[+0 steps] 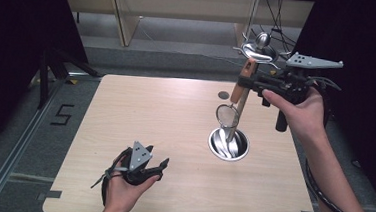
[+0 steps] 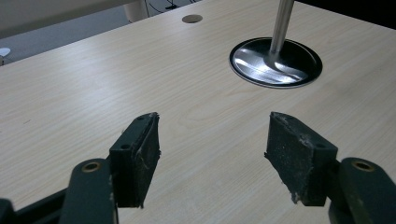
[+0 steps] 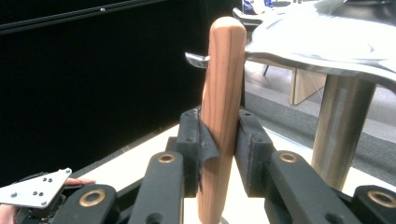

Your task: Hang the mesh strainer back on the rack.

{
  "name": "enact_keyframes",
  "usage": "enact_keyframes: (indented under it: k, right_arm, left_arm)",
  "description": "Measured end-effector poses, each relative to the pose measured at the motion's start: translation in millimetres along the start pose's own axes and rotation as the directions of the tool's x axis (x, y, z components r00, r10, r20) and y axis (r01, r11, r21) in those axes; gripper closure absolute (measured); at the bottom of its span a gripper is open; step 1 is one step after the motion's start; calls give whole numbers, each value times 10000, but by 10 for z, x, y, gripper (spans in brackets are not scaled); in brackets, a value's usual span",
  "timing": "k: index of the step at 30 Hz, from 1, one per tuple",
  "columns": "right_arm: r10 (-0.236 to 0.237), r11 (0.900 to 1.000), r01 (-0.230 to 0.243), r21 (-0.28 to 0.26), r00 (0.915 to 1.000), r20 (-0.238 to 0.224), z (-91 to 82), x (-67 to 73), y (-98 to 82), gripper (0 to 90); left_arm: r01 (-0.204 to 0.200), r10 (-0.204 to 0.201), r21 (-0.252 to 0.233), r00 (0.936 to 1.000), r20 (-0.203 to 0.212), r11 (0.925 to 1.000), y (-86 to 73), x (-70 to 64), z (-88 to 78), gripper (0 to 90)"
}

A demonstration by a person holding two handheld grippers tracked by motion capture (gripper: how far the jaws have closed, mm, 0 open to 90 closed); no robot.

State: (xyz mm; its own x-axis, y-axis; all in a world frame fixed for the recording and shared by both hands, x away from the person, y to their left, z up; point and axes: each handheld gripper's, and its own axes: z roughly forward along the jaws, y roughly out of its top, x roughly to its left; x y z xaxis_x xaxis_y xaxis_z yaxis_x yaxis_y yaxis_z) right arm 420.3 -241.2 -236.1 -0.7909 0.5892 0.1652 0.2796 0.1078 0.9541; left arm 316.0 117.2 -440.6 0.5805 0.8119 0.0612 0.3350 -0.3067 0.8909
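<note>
A small mesh strainer [image 1: 227, 115] with a wooden handle [image 1: 237, 95] hangs tilted over the right half of the table. My right gripper [image 1: 243, 83] is shut on that handle, and the right gripper view shows the pads pressing both sides of the wooden handle [image 3: 224, 93] at my right gripper [image 3: 219, 140]. Just beside the strainer stands a metal utensil stand [image 1: 229, 145] with a round base, a pole and curved arms on top [image 1: 260, 50]. My left gripper [image 1: 163, 165] rests low near the table's front edge, open, with nothing between its fingers [image 2: 140, 154].
The light wooden table [image 1: 149, 123] has a small round hole [image 1: 223, 95] behind the stand. The stand's base [image 2: 275, 63] and pole [image 2: 282, 23] lie ahead and right of the left gripper. Beyond the far edge are floor, furniture legs and cables.
</note>
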Motion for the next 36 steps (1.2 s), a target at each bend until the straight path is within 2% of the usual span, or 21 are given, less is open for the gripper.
enact_keyframes:
  k: [6,9,10,11,13,14,16,17,19,22,23,26,31,32,33,36]
  right_arm:
    - [-142,9996,144,-224,9998,113,10,-18,-6,741]
    - [208,9997,-208,-85,9998,-26,-1,-13,-13,741]
    - [208,9997,-208,-85,9998,-26,-1,-13,-13,741]
    - [4,9998,-5,-203,10000,-30,5,-33,-15,740]
    - [240,9995,-239,-228,9997,14,0,-21,-22,740]
    - [263,9996,-265,-130,9996,-122,-5,-35,-24,739]
    - [100,9994,-100,-332,9999,-23,0,-47,-32,738]
    - [348,9993,-350,-123,9993,-142,-12,-36,-33,738]
    - [224,9995,-226,-226,9997,-102,-8,-49,-37,737]
    - [276,9994,-280,-202,9994,-190,-9,-59,-52,734]
    - [500,9986,-502,-149,9986,-175,-15,-53,-64,729]
    - [489,9986,-491,-206,9988,-97,-14,-55,-71,726]
    - [163,9993,-164,-347,9999,-21,-12,-80,-86,711]
    - [162,9992,-161,-353,9999,11,-16,-82,-89,707]
    - [364,9989,-363,-300,9993,23,-24,-64,-95,704]
    - [63,9997,-57,-218,9995,313,-30,-57,-121,688]
  left_arm:
    - [-9,9,-7,10000,1,10000,0,0,-1,341]
    - [-3,3,-3,10000,10,10000,0,-1,0,341]
    - [-7,7,-4,10000,14,10000,-1,-1,0,341]
    - [-3,3,-9,10000,30,10000,-1,-1,1,341]
    - [1,-1,-2,10000,12,10000,-1,0,1,341]
    - [4,-4,4,10000,11,10000,-3,2,1,341]
    - [4,-4,2,10000,14,10000,-3,1,1,341]
    - [-1,1,0,10000,15,10000,-3,0,1,341]
    - [10,-10,-1,10000,36,10000,-3,-1,2,341]
    - [16,-16,-21,10000,74,10000,-4,0,5,341]
    - [-5,6,-89,9999,111,10000,-7,3,15,341]
    - [-6,7,-42,10000,99,10000,-8,1,12,341]
    - [1,0,-44,10000,85,10000,-6,1,8,341]
    - [5,-4,-49,10000,83,10000,-6,2,9,341]
    - [-4,4,-43,10000,84,10000,-6,3,8,341]
    - [-1,2,-95,9999,103,10000,-7,4,15,341]
